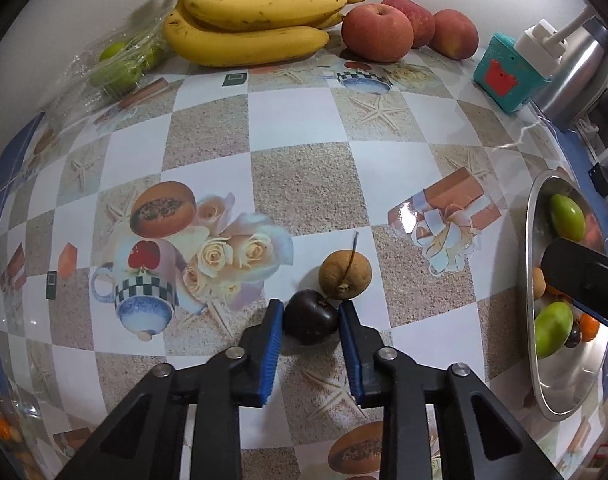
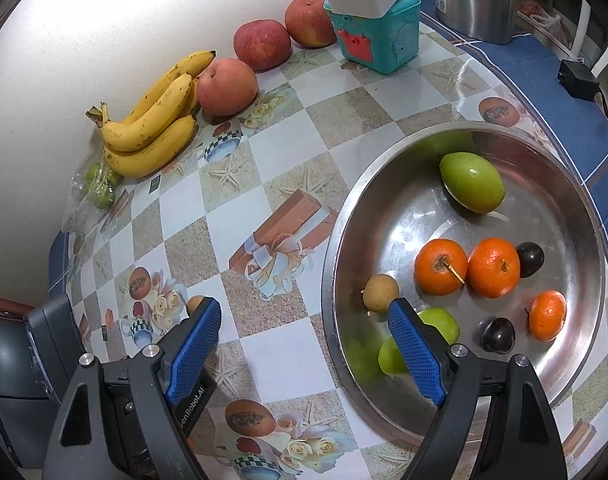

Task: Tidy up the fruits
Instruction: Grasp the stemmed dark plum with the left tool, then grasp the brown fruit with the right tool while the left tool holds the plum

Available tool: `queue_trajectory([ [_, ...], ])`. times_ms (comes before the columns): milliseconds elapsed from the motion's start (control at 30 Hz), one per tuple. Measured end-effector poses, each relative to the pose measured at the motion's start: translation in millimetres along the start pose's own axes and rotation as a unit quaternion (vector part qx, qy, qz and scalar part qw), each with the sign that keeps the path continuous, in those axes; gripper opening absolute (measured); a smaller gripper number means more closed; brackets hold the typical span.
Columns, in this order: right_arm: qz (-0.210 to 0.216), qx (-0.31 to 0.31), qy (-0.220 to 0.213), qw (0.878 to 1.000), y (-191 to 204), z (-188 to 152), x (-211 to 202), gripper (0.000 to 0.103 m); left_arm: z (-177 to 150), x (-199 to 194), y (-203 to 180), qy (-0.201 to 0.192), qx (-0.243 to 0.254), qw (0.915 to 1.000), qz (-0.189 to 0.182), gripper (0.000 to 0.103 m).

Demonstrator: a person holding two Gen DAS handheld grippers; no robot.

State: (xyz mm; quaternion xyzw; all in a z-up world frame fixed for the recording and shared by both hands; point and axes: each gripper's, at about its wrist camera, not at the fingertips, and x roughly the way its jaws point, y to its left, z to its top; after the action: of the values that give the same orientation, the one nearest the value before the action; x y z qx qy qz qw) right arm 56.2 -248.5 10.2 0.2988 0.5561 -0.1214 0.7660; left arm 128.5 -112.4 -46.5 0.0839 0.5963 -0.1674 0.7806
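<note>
left gripper (image 1: 310, 316) clenched on our dark plum (image 1: 311, 317), mid-table near the front edge | right gripper (image 2: 304, 344) released over the steel bowl (image 2: 344, 216) rim | risk: we nudge the touching longan (image 1: 345, 275), or the round plum slips

The middle of the table (image 1: 304, 128) is bare, so a gripper could pass there. Along the back wall stand the bananas (image 1: 255, 16), 3 apples (image 1: 378, 32), a bag of green fruit (image 1: 115, 64) and a teal box (image 1: 508, 76), and the bowl (image 2: 336, 240) fills the right side. A brown fruit (image 1: 345, 274) sits just behind the dark plum (image 1: 310, 317).
</note>
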Motion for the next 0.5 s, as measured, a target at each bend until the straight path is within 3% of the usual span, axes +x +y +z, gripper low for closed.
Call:
queue_trajectory([
  [267,0.002,-0.003,0.004,1.000,0,-1,3,0.086,-3,-6,7,0.004,-0.014,0.9998,-0.015,0.028],
  [500,0.008,-0.048,-0.013,0.999,16,-3,4,0.086,-7,-29,36,-0.008,-0.074,0.9970,-0.022,0.028],
])
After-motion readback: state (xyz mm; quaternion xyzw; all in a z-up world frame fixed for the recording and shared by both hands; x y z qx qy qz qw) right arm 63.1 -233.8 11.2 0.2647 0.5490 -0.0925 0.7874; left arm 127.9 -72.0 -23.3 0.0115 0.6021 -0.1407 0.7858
